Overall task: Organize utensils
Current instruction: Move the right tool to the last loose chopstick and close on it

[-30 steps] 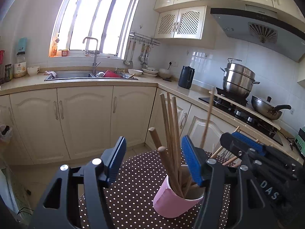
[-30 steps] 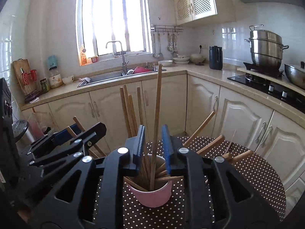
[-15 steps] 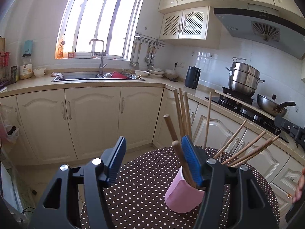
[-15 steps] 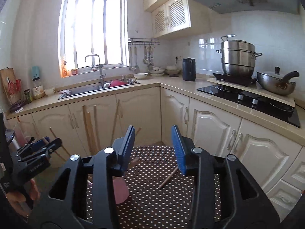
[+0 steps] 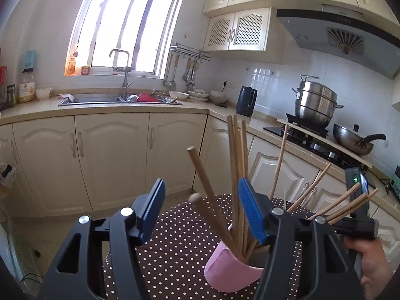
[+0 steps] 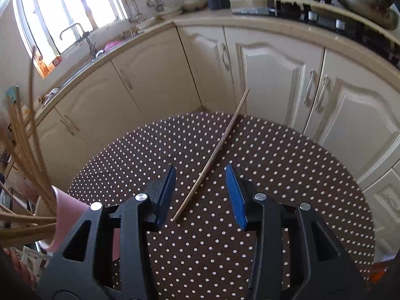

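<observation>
Only the right wrist view shows a single chopstick [image 6: 217, 150] lying on the dotted surface [image 6: 287, 170], between the closing, empty right tool [image 6: 200, 195]. The left tool [image 5: 201, 212] stands open, empty, before the pink cup [image 5: 225, 272] of chopsticks [image 5: 237, 165]. Cream kitchen cabinets [image 5: 112, 160] stand behind.

table cloth [image 6: 275, 155]: your table wears a dark brown fabric with white dots, matt
chopstick [image 6: 215, 152]: pale bare wood, smooth, dull
pink cup [image 5: 232, 272]: smooth, looks like matt plastic or ceramic; you cannot tell which
right tongs [image 6: 200, 195]: matt black plastic arms, shiny metal screw heads, ribbed blue rubbery pads, closing around nothing
left tongs [image 5: 201, 210]: same black plastic, ridged blue pads
steamer pot [image 5: 315, 105]: polished metal, glossy
cabinets [image 5: 110, 150]: cream painted, satin sheen
</observation>
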{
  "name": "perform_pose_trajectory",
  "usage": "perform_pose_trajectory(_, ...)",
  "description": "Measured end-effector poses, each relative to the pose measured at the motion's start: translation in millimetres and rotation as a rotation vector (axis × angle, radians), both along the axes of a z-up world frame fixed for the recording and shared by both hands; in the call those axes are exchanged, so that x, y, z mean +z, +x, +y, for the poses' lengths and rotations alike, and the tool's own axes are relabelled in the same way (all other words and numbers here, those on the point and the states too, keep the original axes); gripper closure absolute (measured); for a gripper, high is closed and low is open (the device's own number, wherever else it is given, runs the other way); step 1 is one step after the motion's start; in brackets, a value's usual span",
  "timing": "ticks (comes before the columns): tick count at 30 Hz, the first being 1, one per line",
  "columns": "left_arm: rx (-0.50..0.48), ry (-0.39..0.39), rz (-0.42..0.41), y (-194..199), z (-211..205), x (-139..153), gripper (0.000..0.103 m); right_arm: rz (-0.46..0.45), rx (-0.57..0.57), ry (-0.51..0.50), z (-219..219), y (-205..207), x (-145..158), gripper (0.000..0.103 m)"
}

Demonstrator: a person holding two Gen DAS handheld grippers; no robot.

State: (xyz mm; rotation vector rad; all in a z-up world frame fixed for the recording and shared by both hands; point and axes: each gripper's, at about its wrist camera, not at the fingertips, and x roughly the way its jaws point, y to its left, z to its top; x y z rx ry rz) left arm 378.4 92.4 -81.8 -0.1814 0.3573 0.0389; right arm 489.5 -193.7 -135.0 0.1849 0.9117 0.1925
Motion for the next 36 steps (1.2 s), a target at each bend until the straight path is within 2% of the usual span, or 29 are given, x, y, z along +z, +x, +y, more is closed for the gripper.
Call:
perform_pose_trajectory(4,-0.018,0.073,0.036,21.8,-15.7,-0.4,0.043,0.080,-0.003,-0.037,13.9,15.2,-23.2,0.070)
perform_pose_trajectory(6,-0.016,0.083,0.044,29.3,-17.0,-2.0,0.043,0.106,0.001,-0.054,19.7,18.6,-29.4,0.071)
perform_pose_trajectory(11,-0.018,0.039,0.056,40.1,-10.6,-5.6,0.043,0.115,0.006,-0.154,31.3,24.1,-35.0,0.085)
perform_pose_trajectory(12,-0.017,0.039,0.063,41.7,-9.9,-6.9,0.043,0.112,0.010,-0.180,32.3,24.4,-35.5,0.092)
perform_pose_trajectory(13,-0.014,0.039,0.069,43.4,-9.5,-8.2,0.043,0.109,0.019,-0.187,32.1,23.2,-35.7,0.092)
perform_pose_trajectory(17,-0.016,0.037,0.072,42.1,-8.9,-10.5,0.043,0.108,0.026,-0.152,19.7,15.0,-36.5,0.097)
perform_pose_trajectory(27,-0.056,0.026,0.070,17.9,-16.6,-2.1,0.043,-0.059,0.012,0.024,-27.4,-67.4,1.7,0.098)
perform_pose_trajectory(30,-0.064,0.037,0.068,8.3,-21.1,1.7,0.043,-0.063,0.042,0.070,-32.0,-88.7,8.7,0.098)
perform_pose_trajectory(36,-0.075,0.056,0.080,-8.7,-26.8,2.5,0.043,-0.012,0.100,0.035,-26.6,-138.6,2.8,0.097)
